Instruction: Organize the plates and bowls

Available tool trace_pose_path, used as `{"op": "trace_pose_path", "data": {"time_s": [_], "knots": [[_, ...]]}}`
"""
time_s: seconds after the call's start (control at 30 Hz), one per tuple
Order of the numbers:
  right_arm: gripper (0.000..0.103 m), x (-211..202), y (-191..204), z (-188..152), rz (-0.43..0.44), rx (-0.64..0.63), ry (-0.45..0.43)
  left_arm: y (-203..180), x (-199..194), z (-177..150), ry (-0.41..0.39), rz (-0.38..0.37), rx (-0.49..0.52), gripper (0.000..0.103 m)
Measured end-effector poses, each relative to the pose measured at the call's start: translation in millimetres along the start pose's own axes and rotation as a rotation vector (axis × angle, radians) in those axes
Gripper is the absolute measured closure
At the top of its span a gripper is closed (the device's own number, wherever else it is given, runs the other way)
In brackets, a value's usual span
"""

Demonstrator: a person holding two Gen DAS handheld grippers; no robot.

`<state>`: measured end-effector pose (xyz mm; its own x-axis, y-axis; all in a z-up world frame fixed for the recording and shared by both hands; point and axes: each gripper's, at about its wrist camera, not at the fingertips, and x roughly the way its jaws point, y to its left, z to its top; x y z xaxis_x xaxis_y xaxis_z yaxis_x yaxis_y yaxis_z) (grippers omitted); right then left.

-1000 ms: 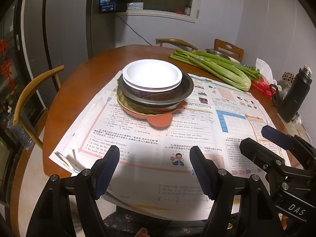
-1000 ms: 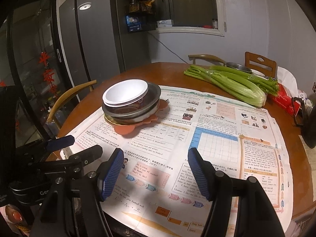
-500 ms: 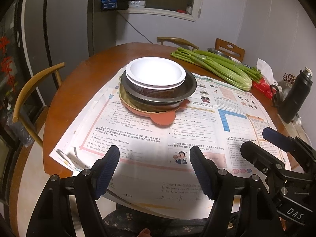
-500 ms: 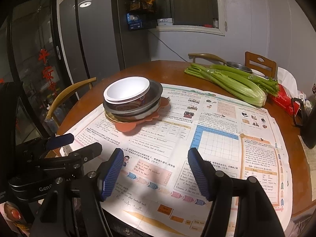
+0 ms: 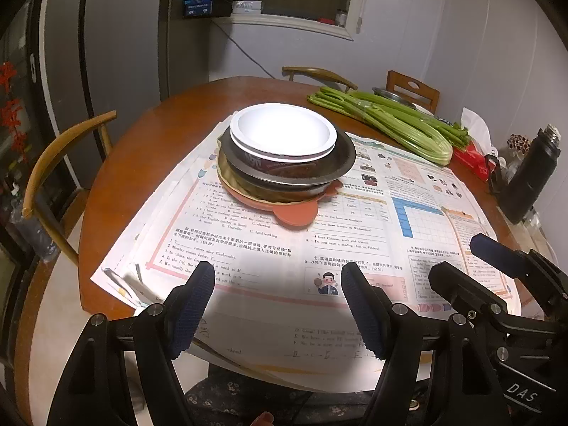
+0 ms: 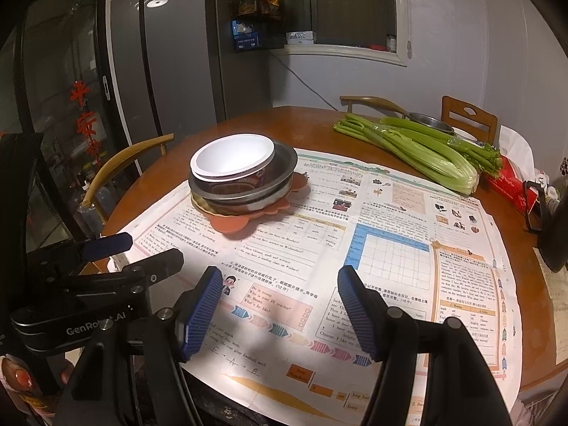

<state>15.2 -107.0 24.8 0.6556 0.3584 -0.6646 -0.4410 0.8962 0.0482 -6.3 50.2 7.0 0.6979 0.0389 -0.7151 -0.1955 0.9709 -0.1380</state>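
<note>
Left gripper (image 5: pixel 277 305): jaws spread, nothing between them. The stack of plates and bowls (image 5: pixel 284 163) lies at 12 o'clock, dead ahead on the newspaper (image 5: pixel 355 248), white bowl (image 5: pixel 282 135) uppermost. Right gripper (image 6: pixel 278 309): also spread and empty; the stack (image 6: pixel 243 184) bears toward 11 o'clock. The left gripper is therefore better aligned. The nested stack fits either a finished arrangement or one awaiting sorting.

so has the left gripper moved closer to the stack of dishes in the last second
Yes. In the left wrist view the stack of dishes now sits a bit lower and larger against the frame, so the open left gripper has eased forward toward it.
</note>
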Motion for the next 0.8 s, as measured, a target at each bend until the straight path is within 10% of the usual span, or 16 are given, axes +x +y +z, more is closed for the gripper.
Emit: {"op": "trace_pose_path", "data": {"time_s": [0.8], "knots": [[0.036, 0.2, -0.2, -2.3, -0.013, -0.011, 0.002, 6.4, 3.0, 0.7, 0.014, 0.013, -0.014, 0.028]]}}
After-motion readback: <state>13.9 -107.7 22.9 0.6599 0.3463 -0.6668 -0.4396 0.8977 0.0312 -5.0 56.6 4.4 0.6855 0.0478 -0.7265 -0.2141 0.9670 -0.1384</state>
